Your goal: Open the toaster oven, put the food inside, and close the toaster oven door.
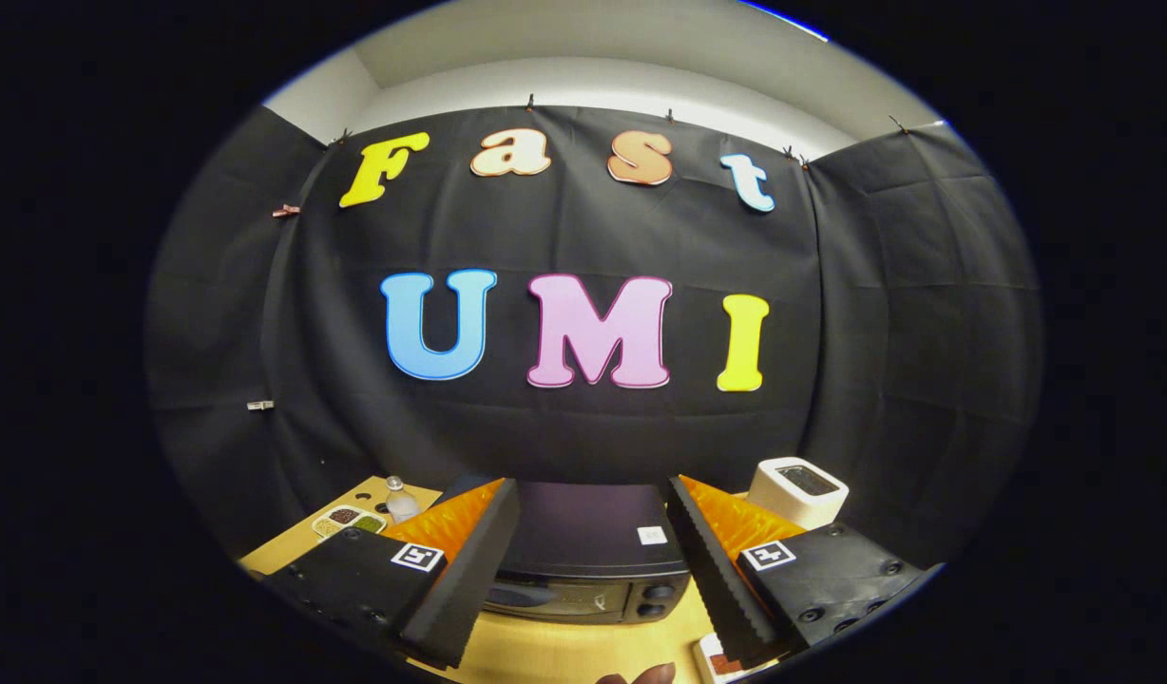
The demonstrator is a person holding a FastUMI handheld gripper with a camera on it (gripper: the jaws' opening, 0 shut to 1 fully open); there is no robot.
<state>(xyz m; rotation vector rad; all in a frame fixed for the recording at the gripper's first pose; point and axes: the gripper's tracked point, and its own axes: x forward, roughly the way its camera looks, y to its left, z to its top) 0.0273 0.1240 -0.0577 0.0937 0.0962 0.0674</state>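
Two fingers of the gripper stand wide apart, holding and touching nothing. The toaster oven, door closed, sits on the table between and beyond them, toward its back edge.

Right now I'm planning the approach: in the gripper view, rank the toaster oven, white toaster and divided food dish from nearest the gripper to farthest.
Gripper open.
1. Toaster oven, between the fingers.
2. White toaster, beyond the right finger.
3. Divided food dish, beyond the left finger; too close to call with the toaster.
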